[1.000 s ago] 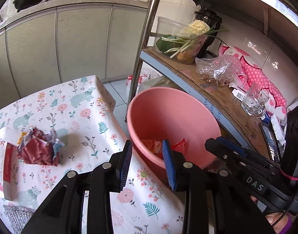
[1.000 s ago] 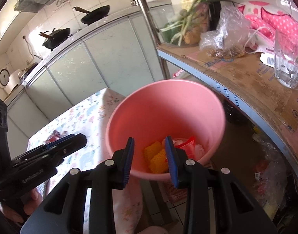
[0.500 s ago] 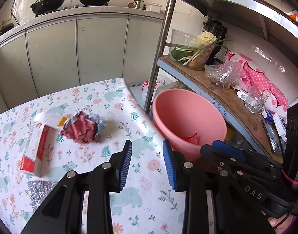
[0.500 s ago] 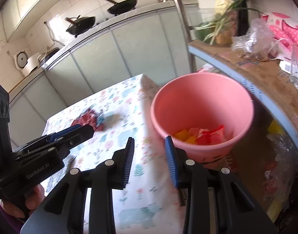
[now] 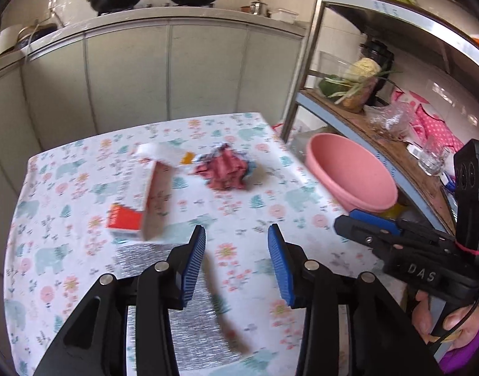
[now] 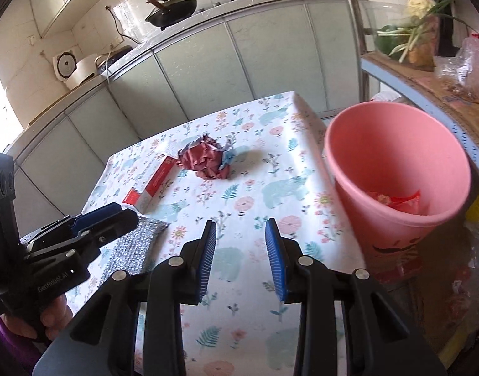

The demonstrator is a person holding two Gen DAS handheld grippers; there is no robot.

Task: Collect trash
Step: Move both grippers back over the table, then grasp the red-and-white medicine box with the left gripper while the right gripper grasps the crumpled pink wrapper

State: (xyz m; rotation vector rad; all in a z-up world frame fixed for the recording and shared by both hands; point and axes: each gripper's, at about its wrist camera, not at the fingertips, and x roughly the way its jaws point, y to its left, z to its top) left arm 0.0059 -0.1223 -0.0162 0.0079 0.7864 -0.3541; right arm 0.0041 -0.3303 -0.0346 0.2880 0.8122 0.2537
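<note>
Left wrist view: the left gripper (image 5: 236,261) hangs over a table covered with a white floral-and-bear patterned cloth (image 5: 67,188), its blue-padded jaws parted with nothing between them; they have just been opening wider. Beyond its tips and a little to the right lies the crumpled ball of dark red and blue wrapper paper (image 5: 225,169), apart from both pads. Ahead and to the left of the tips lies a long white carton with a red end (image 5: 139,202), lying on its side, its far flap open. Directly under the left finger a silver glittery rectangular mat (image 5: 164,285) lies flat on the cloth, and a blurred dark reddish streak crosses it between the jaws; what that is cannot be told. To the right of the tips, past the table's edge, stands the round pink plastic bucket (image 5: 355,172), beside a metal rack shelf lined with brown cardboard (image 5: 389,144).

In the right wrist view, the right gripper (image 6: 241,258) also stands with its jaws apart and empty above the cloth. The wrapper ball (image 6: 205,159) is straight ahead of its tips, well apart from them, with the carton (image 6: 154,185) just to the ball's left. The bucket (image 6: 396,163) is close on the right of the right finger and holds red and orange scraps (image 6: 396,202) at its bottom. The left gripper (image 6: 114,216) shows at the left, over the mat (image 6: 136,244).
</note>
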